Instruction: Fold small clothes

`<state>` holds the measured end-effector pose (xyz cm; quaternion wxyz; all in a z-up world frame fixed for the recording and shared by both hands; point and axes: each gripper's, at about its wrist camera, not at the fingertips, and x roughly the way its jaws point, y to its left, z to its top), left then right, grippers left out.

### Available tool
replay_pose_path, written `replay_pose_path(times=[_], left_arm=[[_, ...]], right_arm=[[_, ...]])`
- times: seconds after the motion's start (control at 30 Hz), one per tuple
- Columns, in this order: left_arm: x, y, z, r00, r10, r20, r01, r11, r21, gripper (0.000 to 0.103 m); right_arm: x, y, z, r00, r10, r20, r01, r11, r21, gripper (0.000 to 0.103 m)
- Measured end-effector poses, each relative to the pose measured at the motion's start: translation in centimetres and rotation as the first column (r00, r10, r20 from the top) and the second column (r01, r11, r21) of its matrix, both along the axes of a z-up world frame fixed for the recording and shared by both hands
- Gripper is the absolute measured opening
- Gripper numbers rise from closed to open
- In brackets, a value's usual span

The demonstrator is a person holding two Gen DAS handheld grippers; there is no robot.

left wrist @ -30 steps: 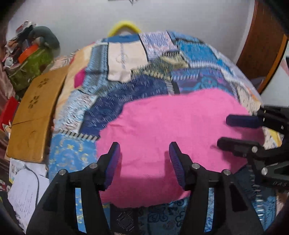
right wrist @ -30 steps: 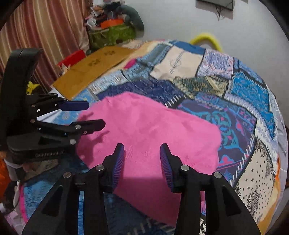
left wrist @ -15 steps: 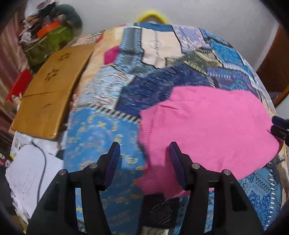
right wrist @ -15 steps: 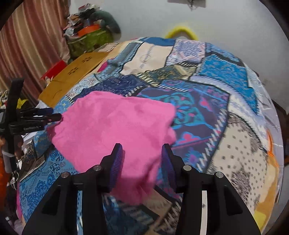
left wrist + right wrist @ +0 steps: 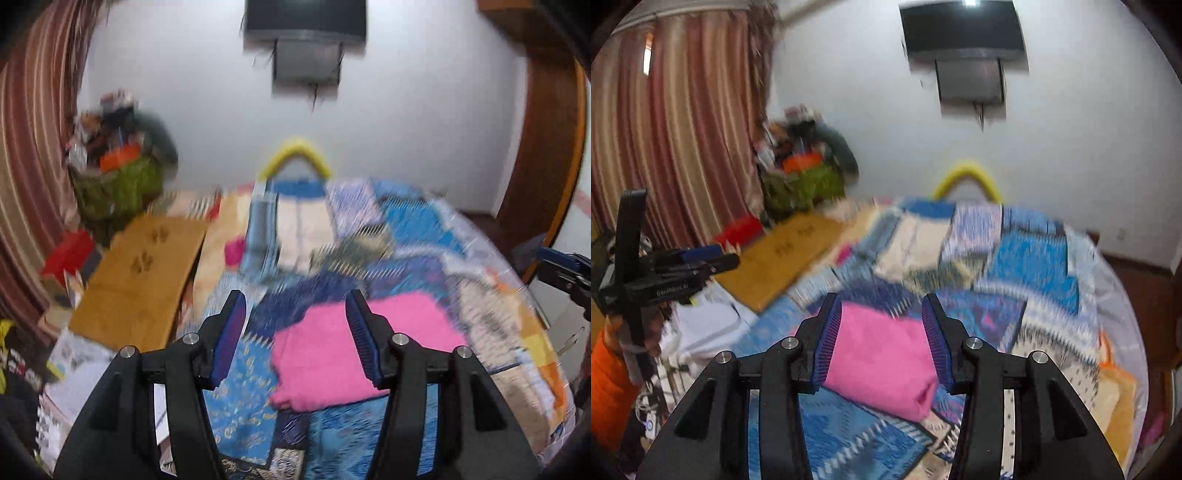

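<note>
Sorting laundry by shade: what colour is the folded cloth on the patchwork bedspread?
Bright pink, plain, no pattern: the folded cloth shows best in the right wrist view.

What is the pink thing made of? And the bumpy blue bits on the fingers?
The pink cloth looks like soft, matte knit or fleece fabric: it folds thickly and bulges at its rolled edge. The blue pads look like ribbed rubber or plastic, judging by the fine ridges; which one, I cannot tell. The fingers behind them look like matte black hard plastic.
</note>
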<state>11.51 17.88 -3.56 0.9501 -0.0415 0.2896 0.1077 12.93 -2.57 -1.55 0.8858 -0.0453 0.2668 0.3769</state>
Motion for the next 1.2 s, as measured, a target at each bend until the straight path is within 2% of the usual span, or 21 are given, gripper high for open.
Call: replay_pose_path(times=[0.1, 0.23, 0.37, 0.47, 0.57, 0.63, 0.7, 0.77, 0.87, 1.0, 1.07, 1.2], left_arm=[[-2.2, -2.1, 3.1, 0.995, -0.027, 0.095, 0.025, 0.999, 0.024, 0.056], [-5.7, -5.3, 6.4, 0.972, -0.073, 0.221, 0.06, 0.996, 0.067, 0.056], [-8.4, -7.9, 7.7, 0.948, -0.074, 0.308, 0.038, 0.992, 0.119, 0.056], [-9.9, -9.3, 7.6, 0.936, -0.068, 0.347, 0.02, 0.99, 0.141, 0.06], [-10.7, -9.8, 7.2, 0.932, -0.067, 0.357, 0.021, 0.991, 0.129, 0.065], [-11.0, -9.8, 6.8, 0.934, -0.067, 0.352, 0.035, 0.995, 0.096, 0.067], [-11.4, -9.7, 6.5, 0.935, -0.061, 0.348, 0.04, 0.997, 0.069, 0.075], [-11.6, -9.5, 6.3, 0.936, -0.051, 0.349, 0.036, 0.998, 0.049, 0.079], [-11.9, -9.5, 6.1, 0.937, -0.042, 0.347, 0.034, 0.999, 0.027, 0.088], [-12.2, -9.4, 6.1, 0.935, -0.035, 0.353, 0.032, 0.999, 0.015, 0.097], [-12.4, -9.3, 6.2, 0.932, -0.029, 0.361, 0.028, 1.0, 0.01, 0.1], [-12.6, -9.4, 6.2, 0.933, -0.025, 0.359, 0.024, 1.0, 0.007, 0.101]], right_arm=[[-2.2, -0.6, 2.5, 0.998, 0.011, 0.066, -0.016, 0.997, 0.07, 0.042], [-5.1, -1.3, 5.0, 0.989, 0.016, 0.145, -0.037, 0.99, 0.139, 0.042], [-8.0, -1.8, 6.4, 0.98, 0.022, 0.2, -0.061, 0.98, 0.188, 0.042], [-9.3, -2.1, 6.5, 0.981, 0.037, 0.19, -0.082, 0.969, 0.235, 0.043], [-10.1, -2.4, 6.1, 0.982, 0.024, 0.188, -0.072, 0.965, 0.251, 0.051], [-10.5, -2.4, 5.9, 0.982, 0.012, 0.189, -0.059, 0.967, 0.248, 0.055], [-11.0, -2.6, 5.7, 0.982, -0.006, 0.188, -0.039, 0.971, 0.235, 0.057], [-11.3, -2.7, 5.5, 0.981, -0.034, 0.193, -0.009, 0.976, 0.217, 0.071], [-11.6, -2.7, 5.4, 0.975, -0.066, 0.21, 0.024, 0.98, 0.196, 0.081], [-12.1, -2.8, 5.5, 0.971, -0.085, 0.224, 0.046, 0.983, 0.175, 0.09], [-11.9, -2.9, 5.4, 0.97, -0.095, 0.222, 0.058, 0.984, 0.171, 0.096], [-11.8, -3.2, 5.2, 0.97, -0.112, 0.216, 0.077, 0.983, 0.164, 0.1]])
